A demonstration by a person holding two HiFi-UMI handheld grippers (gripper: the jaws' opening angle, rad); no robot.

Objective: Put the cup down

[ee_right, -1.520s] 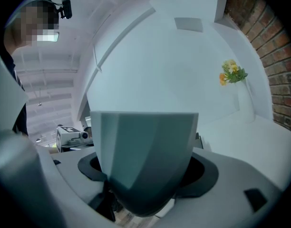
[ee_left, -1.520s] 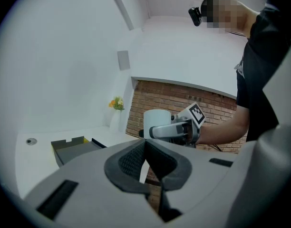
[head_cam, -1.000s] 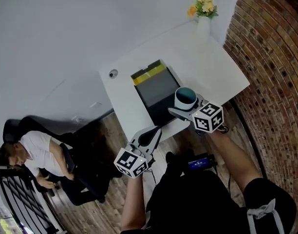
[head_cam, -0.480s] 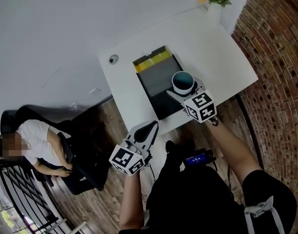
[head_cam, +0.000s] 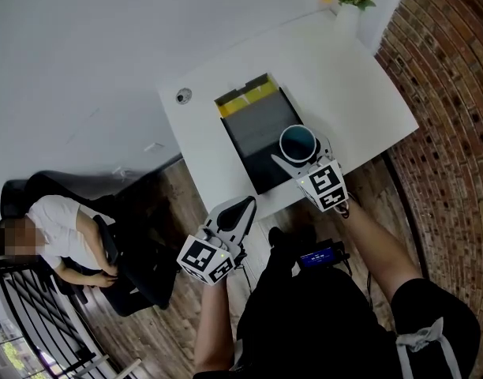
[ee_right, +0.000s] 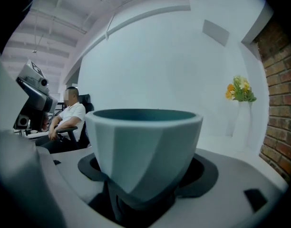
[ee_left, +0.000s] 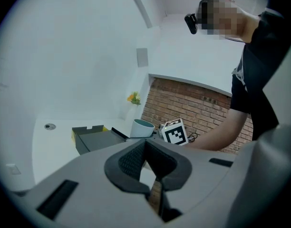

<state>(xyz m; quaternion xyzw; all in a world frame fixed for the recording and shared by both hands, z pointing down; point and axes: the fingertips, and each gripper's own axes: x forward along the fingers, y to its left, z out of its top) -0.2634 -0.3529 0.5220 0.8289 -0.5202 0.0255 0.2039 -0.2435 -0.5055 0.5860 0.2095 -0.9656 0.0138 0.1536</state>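
Cup (ee_right: 143, 146) upright, teal inside, clamped low between my right gripper's (head_cam: 298, 166) fingers — over the near right corner of the dark tray (head_cam: 253, 133) on the white table (head_cam: 344, 77). Whether its base touches, I can't tell. Judged: set-down in hand; next wants a level, seated base before release. Left gripper (ee_left: 145, 167) closed, empty, off the table's near left. No legible writing — only square markers.

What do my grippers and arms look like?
Both the left gripper and right gripper are pale grey with dark jaw pads, each carrying a white cube of black square markers. The person wears a black short-sleeved top.
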